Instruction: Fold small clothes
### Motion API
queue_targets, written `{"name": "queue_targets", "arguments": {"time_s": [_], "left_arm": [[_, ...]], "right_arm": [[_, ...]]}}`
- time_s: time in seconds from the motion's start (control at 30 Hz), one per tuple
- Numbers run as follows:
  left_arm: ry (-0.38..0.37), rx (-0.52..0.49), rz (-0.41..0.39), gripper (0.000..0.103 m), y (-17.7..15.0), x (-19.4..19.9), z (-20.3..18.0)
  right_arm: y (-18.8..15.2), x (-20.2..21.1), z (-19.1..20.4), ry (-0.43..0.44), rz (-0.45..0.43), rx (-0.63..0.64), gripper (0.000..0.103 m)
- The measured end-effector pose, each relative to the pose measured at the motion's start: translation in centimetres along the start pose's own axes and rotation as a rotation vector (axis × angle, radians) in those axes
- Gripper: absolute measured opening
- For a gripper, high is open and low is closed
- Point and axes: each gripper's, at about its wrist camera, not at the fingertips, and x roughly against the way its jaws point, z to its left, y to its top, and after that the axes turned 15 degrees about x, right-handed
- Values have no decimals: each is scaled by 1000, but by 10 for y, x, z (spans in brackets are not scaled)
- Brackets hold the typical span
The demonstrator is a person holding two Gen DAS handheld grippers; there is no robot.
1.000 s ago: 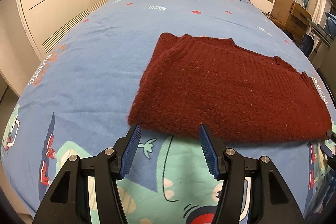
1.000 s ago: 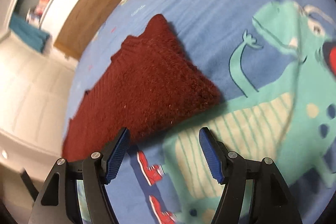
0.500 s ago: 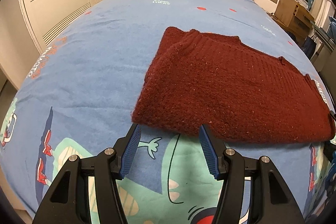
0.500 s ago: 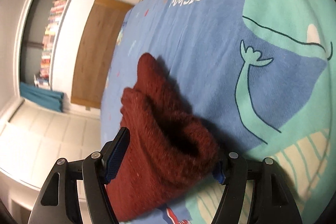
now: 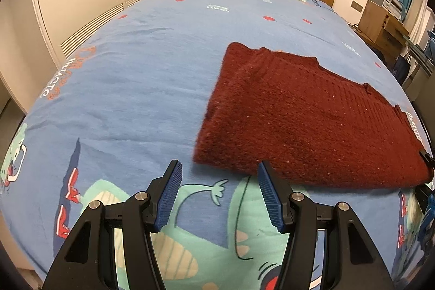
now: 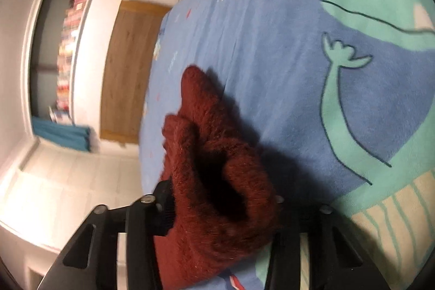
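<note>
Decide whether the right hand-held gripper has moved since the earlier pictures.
Yes. The right hand-held gripper advanced onto the red sweater; its near edge now bunches between the fingers, against the fixed dinosaur print.

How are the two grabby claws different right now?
The left gripper has its blue fingers spread wide with nothing between them, while the right gripper has the red sweater bunched between its fingers. The left gripper sits just short of the sweater's near edge, not touching it; the right gripper's fingers are mostly hidden by the knit, so its grip can't be confirmed. Both have black frames and hover over the blue dinosaur bedsheet.
</note>
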Motion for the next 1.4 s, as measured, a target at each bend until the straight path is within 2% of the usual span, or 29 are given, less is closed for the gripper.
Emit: {"name": "queue_targets", "arguments": {"time_s": [0.13, 0.37, 0.53, 0.7, 0.87, 1.0, 1.07, 1.2, 1.3, 1.4], "left_arm": [[-6, 15, -3, 52, 4, 2, 4], [-32, 37, -3, 52, 8, 6, 12], [-55, 85, -6, 52, 14, 14, 30], [-64, 133, -22, 52, 25, 24, 55], [-58, 193, -28, 52, 31, 29, 85], [-39, 243, -22, 52, 31, 26, 112], [-32, 260, -21, 52, 30, 26, 122], [-22, 290, -12, 52, 28, 24, 140], [-21, 304, -8, 52, 25, 24, 149], [-22, 313, -5, 52, 24, 25, 154]], "right_arm": [[0, -1, 8, 64, -8, -15, 23], [15, -4, 77, 150, 19, 72, 21], [16, -32, 144, 174, 94, 138, 21], [-1, -76, 210, 204, 173, 201, 21], [-44, -133, 265, 220, 276, 307, 21], [-104, -177, 290, 200, 396, 445, 21], [-141, -194, 298, 183, 470, 551, 21], [-201, -209, 312, 114, 556, 819, 22], [-234, -211, 324, 63, 573, 1016, 22], [-251, -208, 339, 16, 547, 1184, 23]]}}
